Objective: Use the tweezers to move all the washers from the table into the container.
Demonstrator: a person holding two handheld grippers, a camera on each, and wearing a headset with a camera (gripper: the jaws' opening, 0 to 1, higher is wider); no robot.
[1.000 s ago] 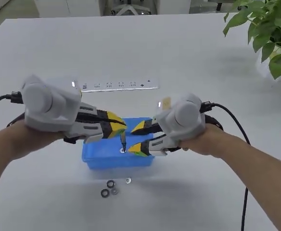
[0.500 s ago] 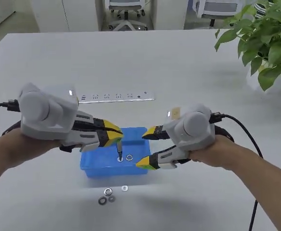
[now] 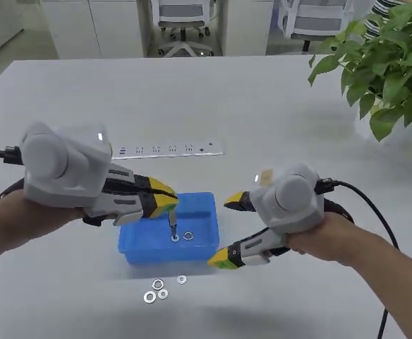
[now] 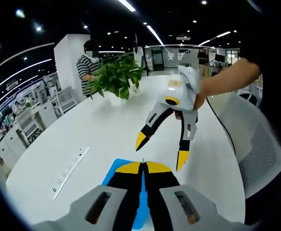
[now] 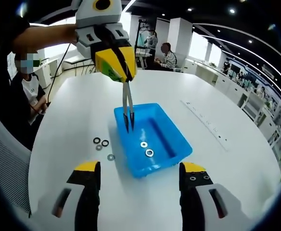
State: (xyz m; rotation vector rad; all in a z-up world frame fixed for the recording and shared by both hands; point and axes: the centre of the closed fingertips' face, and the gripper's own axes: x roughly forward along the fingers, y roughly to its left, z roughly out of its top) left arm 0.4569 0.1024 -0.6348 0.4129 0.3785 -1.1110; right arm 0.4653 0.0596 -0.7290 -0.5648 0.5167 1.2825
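Note:
A blue container (image 3: 199, 205) sits on the white table (image 3: 262, 106) with two washers (image 3: 188, 235) inside it. My left gripper (image 3: 165, 202) hovers over it, shut on metal tweezers (image 3: 172, 223) that point down into the container. In the right gripper view the tweezers (image 5: 128, 108) hang from the left gripper (image 5: 114, 57) with nothing between their tips, above the container (image 5: 167, 139). Several washers (image 3: 158, 289) lie on the table in front of the container. My right gripper (image 3: 224, 232) stands open to the container's right, holding nothing.
A white power strip (image 3: 165, 150) lies behind the container. A potted plant (image 3: 375, 70) stands at the far right of the table. Office chairs (image 3: 181, 18) stand beyond the far edge. People sit in the background in the right gripper view.
My right gripper has drawn back to the right, away from the tweezers, with its jaws spread wider. The left gripper has stayed over the container. The head view has tilted up.

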